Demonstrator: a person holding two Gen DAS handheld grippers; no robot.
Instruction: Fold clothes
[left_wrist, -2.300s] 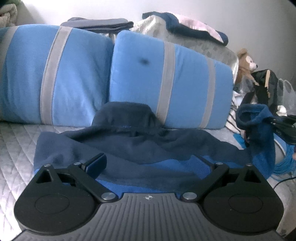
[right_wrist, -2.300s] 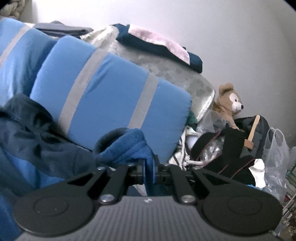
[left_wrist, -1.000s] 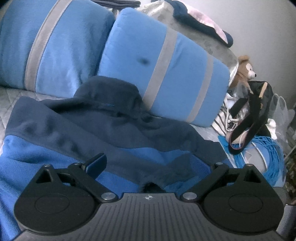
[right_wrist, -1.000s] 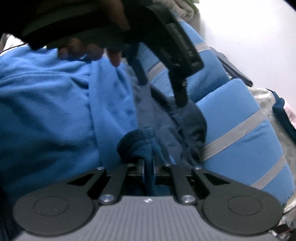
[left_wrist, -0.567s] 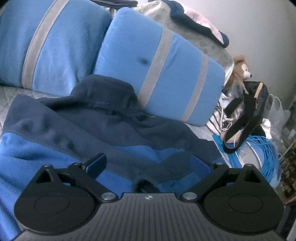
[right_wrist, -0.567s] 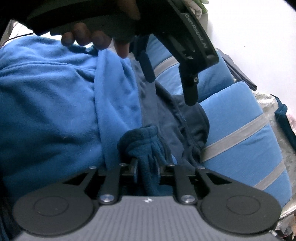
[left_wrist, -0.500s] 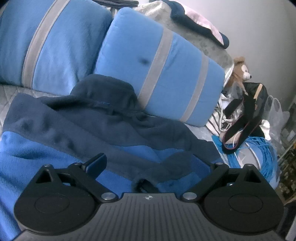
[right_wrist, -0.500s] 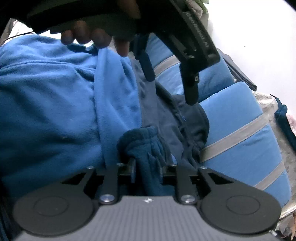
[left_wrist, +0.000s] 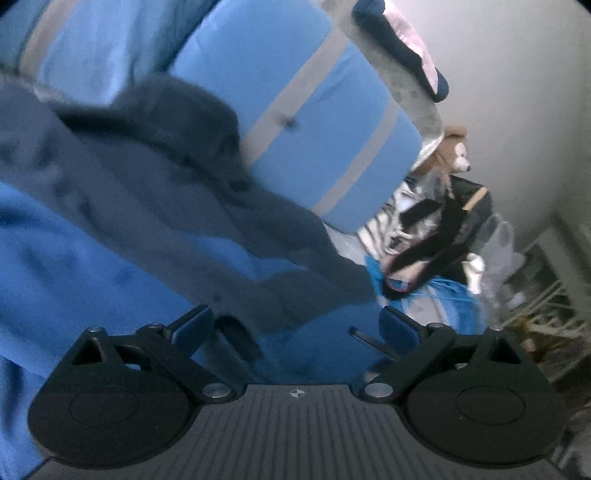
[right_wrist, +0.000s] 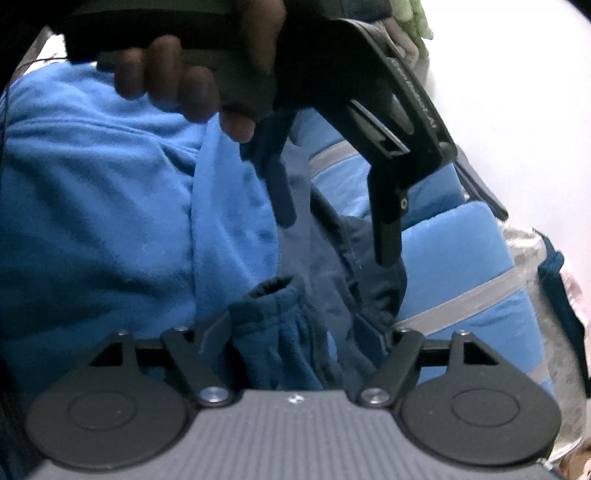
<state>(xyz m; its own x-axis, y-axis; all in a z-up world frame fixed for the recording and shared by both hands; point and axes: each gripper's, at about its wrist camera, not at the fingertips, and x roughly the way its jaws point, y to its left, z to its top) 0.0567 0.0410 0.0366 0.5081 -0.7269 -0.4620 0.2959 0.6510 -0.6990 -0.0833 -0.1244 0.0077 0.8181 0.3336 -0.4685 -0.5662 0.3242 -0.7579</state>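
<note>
The blue fleece jacket (right_wrist: 92, 206) lies spread on the bed against the striped pillows (left_wrist: 295, 122). The right gripper (right_wrist: 303, 325) has just been opening, its fingers released around the sleeve cuff (right_wrist: 269, 295); the left gripper (left_wrist: 295, 325) is spread wide, empty. The fleece looks soft, light and floppy: best pinched at a cuff, hem or shoulder seam.

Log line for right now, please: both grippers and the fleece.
left gripper: open, over fleece | right gripper: jaws just opened, cuff loose between them | sleeve folded across body

The fleece jacket (left_wrist: 110, 236) lies before 2 cushions (left_wrist: 303, 122), with a teddy bear (left_wrist: 452, 147) to their right.
</note>
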